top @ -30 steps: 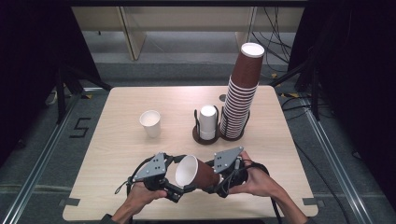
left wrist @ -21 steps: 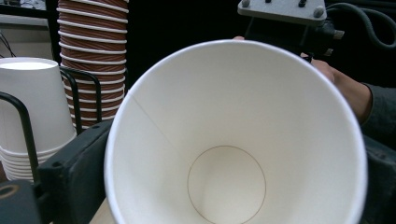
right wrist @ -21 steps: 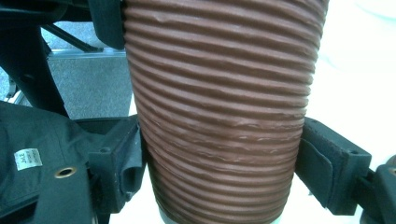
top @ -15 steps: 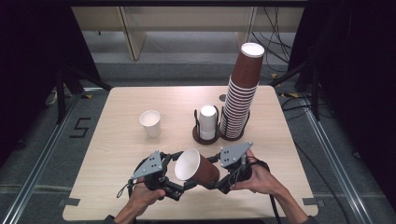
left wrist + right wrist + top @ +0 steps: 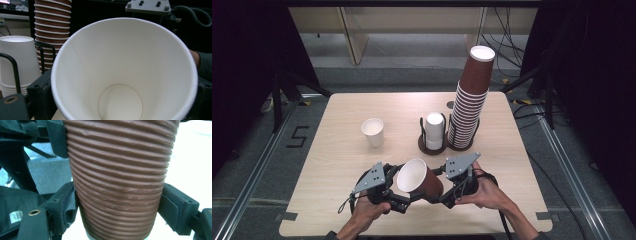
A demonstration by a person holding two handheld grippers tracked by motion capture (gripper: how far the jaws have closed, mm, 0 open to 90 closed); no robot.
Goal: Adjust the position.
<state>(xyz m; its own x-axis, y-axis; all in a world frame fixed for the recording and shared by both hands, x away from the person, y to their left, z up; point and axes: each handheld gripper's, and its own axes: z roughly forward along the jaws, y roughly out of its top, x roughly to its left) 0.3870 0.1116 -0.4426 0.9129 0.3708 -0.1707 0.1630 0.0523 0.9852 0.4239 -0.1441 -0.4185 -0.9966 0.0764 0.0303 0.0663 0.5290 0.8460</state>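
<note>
A brown ribbed paper cup (image 5: 424,182) with a white inside hangs tilted above the table's near edge, its mouth turned up and to the left. My right gripper (image 5: 447,196) is shut on the cup's (image 5: 120,182) lower body, a pad pressed to each side. My left gripper (image 5: 399,199) meets the cup at its wide rim. In the left gripper view I look straight into the cup's (image 5: 125,75) white interior, with black jaws at its two sides. Whether those jaws press on the rim is unclear.
A tall leaning stack of brown cups (image 5: 469,100) stands at the back right. Beside it a black wire holder (image 5: 432,145) holds a short stack of white cups (image 5: 435,127). A single white cup (image 5: 373,132) stands left of centre.
The cup has tipped further over, its mouth swinging toward the left gripper. Both hands have shifted slightly right, and the right gripper's grey plate has risen.
</note>
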